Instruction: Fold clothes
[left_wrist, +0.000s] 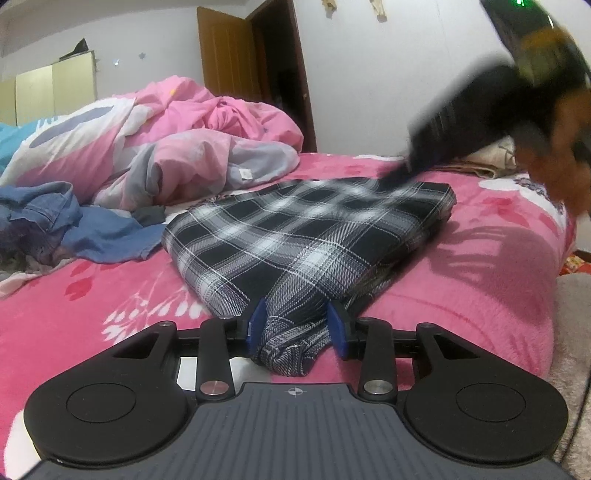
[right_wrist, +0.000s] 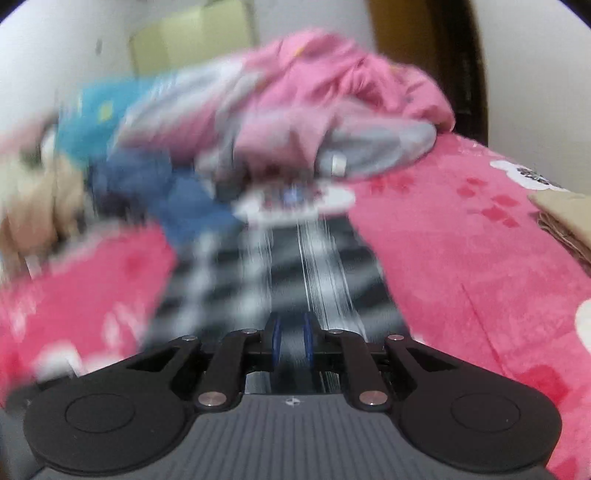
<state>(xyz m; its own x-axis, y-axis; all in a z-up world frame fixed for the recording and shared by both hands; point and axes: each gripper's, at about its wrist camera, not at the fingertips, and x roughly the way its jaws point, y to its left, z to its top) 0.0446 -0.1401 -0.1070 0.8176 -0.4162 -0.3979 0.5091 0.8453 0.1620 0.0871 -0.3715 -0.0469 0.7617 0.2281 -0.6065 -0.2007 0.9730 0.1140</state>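
Left wrist view gives you the sharp picture: your left gripper has its blue pads pinched on a bunched corner of the black-and-white plaid garment, which lies folded flat on the pink floral bedspread and runs away toward 12 o'clock. At 2 o'clock your right gripper comes in as a dark blur over the garment's far edge; from here you cannot tell how its jaws stand. A crumpled blue denim piece sits at 9 o'clock, a pink and grey quilt at 11 o'clock, a brown wooden door behind.

Right wrist view is smeared by motion. It alone shows your right gripper with pads nearly together, plaid garment between them; blur hides whether they press it. The bedspread lies at 3 o'clock, the quilt at 12 o'clock.
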